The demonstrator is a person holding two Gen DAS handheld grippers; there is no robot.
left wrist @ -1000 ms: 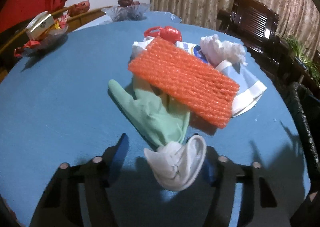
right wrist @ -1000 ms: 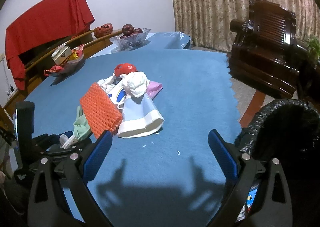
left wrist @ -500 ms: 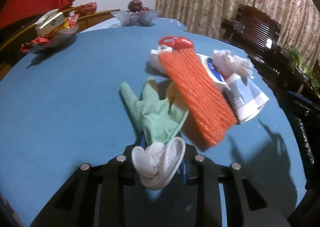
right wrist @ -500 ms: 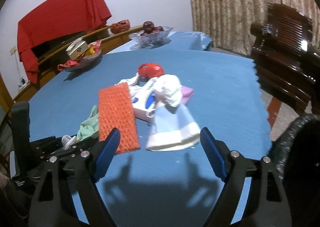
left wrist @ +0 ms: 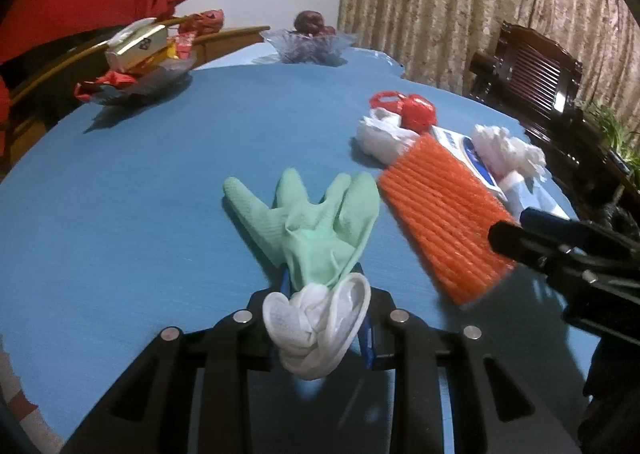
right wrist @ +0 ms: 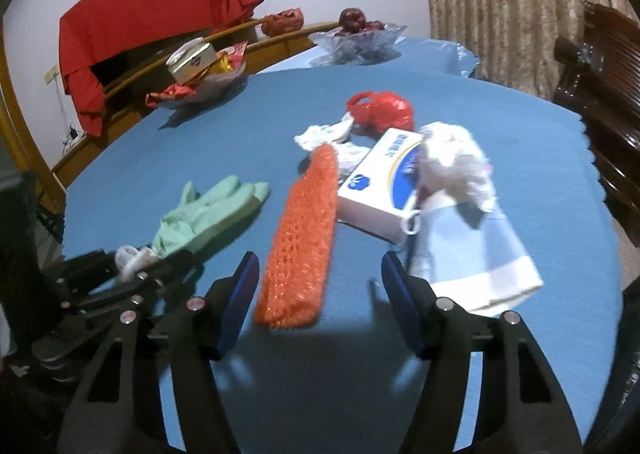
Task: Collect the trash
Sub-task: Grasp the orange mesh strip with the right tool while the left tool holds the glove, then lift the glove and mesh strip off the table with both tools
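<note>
My left gripper is shut on the white cuff of a green rubber glove, whose fingers lie flat on the blue table. The glove also shows in the right wrist view. My right gripper is open and empty, with the near end of an orange foam net between its fingers. The net also shows in the left wrist view. Behind it lie a white and blue box, crumpled white tissue, a pale bag and a red plastic bag.
A dish of wrapped snacks and a glass fruit bowl stand at the table's far side. Dark wooden chairs stand to the right. A red cloth hangs over furniture at the back left.
My left gripper shut on the glove's cuff and pulled the glove out from under the orange net. My right gripper moved left and forward until it straddled the net's near end.
</note>
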